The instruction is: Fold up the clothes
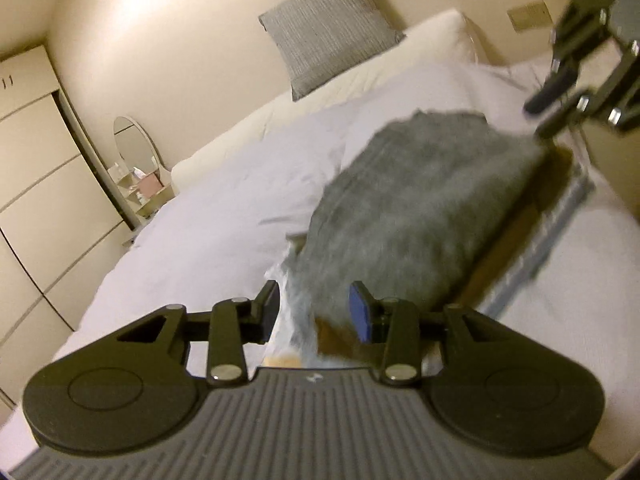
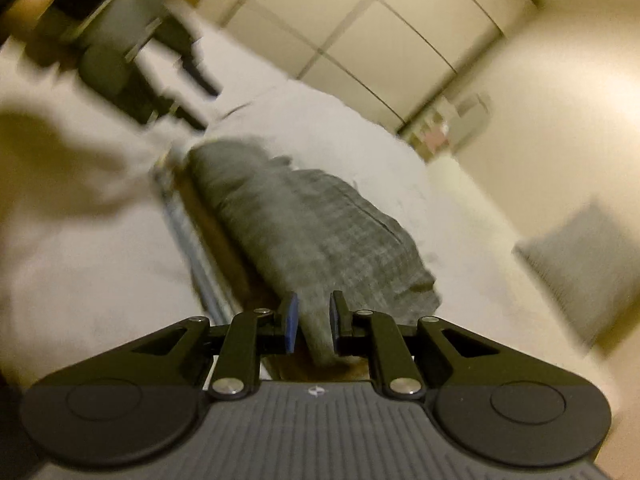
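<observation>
Grey checked garment (image 2: 316,232), white bedcover (image 1: 208,216), blue-padded black tongs (image 1: 316,312).

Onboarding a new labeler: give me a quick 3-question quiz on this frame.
1. True or false: the grey garment lies on the white bed.
2. Which gripper stands wider open: A) left gripper B) right gripper?
3. Fill in: leaning on the wall behind the bed is a grey ____.

Key: 1 true; 2 A; 3 pillow.
</observation>
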A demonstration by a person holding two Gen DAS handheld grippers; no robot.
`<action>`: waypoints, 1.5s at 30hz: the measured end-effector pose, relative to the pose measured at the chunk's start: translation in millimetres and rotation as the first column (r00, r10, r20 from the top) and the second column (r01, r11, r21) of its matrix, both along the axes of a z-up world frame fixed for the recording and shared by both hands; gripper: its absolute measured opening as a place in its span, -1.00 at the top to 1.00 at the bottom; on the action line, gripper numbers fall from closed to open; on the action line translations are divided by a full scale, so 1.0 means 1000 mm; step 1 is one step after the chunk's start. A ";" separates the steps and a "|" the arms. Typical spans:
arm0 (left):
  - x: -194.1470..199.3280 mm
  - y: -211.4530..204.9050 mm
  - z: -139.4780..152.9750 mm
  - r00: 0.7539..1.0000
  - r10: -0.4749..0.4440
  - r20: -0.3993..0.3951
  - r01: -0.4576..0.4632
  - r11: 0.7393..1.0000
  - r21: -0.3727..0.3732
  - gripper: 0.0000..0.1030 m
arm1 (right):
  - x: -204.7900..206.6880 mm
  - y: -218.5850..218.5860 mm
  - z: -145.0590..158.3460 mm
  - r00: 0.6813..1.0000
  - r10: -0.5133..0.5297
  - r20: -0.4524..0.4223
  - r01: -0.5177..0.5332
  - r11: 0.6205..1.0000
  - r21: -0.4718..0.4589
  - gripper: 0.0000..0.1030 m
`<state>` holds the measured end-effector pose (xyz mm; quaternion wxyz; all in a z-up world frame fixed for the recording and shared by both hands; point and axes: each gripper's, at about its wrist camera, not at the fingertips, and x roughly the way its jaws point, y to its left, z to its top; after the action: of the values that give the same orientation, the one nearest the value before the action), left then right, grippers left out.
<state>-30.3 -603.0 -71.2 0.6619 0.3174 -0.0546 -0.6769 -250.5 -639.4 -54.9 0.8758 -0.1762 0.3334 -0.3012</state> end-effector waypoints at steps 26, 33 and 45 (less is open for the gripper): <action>-0.005 -0.024 -0.027 0.999 0.044 -0.032 -0.039 0.987 0.156 0.42 | -0.005 -0.052 -0.023 0.975 -0.157 0.159 0.098 0.939 0.330 0.62; -0.005 0.007 -0.014 0.977 0.162 -0.140 -0.138 0.977 0.163 -0.12 | -0.022 -0.031 -0.012 0.947 -0.250 0.202 0.165 0.917 0.363 0.21; -0.022 0.042 -0.046 0.847 0.380 -0.373 -0.281 0.914 0.293 -0.98 | -0.053 0.011 -0.043 0.834 -0.497 0.241 0.295 0.770 0.565 -0.66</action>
<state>-52.1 -560.7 -116.8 0.7242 0.2415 0.2232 -0.6061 -304.0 -628.0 -98.0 0.8521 0.1968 0.2559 -0.4120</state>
